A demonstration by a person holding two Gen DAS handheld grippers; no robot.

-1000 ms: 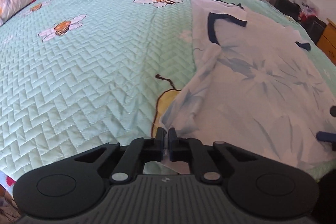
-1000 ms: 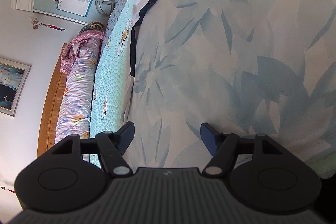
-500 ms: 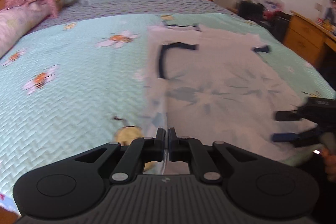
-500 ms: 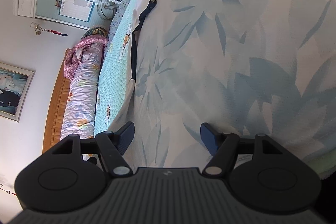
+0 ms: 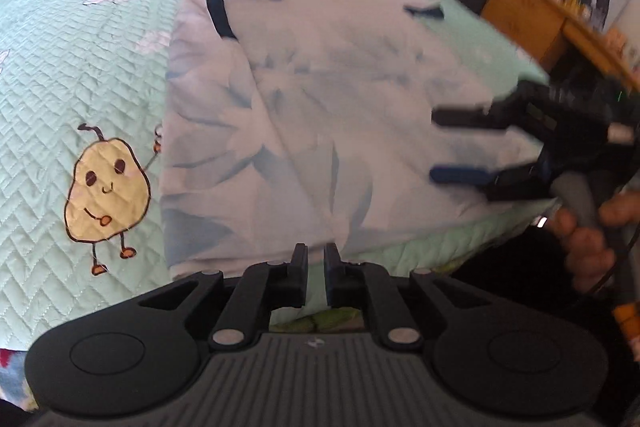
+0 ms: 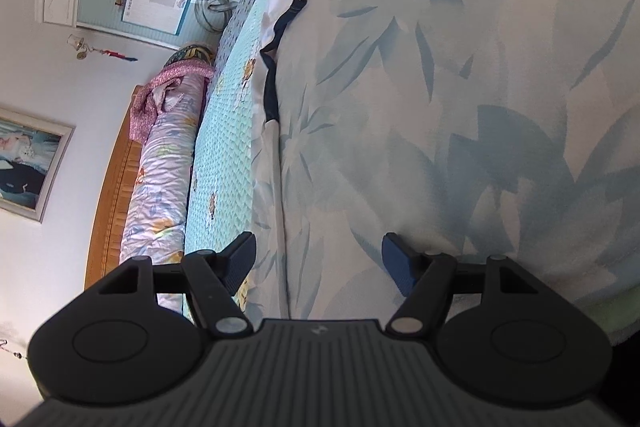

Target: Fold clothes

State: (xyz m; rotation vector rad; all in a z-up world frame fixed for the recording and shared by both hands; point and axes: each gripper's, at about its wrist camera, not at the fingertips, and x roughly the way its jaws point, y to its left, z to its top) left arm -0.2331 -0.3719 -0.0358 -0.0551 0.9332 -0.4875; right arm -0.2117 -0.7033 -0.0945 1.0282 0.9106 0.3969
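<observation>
A pale floral garment (image 5: 320, 99) with navy trim (image 5: 218, 11) lies flat on the mint quilted bedspread (image 5: 80, 75); its left side is folded over, leaving a straight edge. My left gripper (image 5: 316, 259) hovers at the garment's near hem. Its jaws are opening, a narrow gap shows, and no cloth is between them. My right gripper (image 5: 436, 145) stands open over the garment's right part, held by a person's hand (image 5: 588, 227). In the right wrist view the right gripper (image 6: 316, 251) spreads wide just above the floral garment (image 6: 440, 107), gripping nothing.
The bed's near edge runs just under my left gripper. A pear cartoon (image 5: 106, 191) is printed on the bedspread at left. A wooden desk (image 5: 528, 19) stands beyond the bed at right. A rolled quilt (image 6: 160, 179) lies by the wooden headboard (image 6: 108, 211).
My left gripper swung right, carrying the garment's left edge over the garment, and its jaws have parted off the cloth. The right gripper has stayed in place.
</observation>
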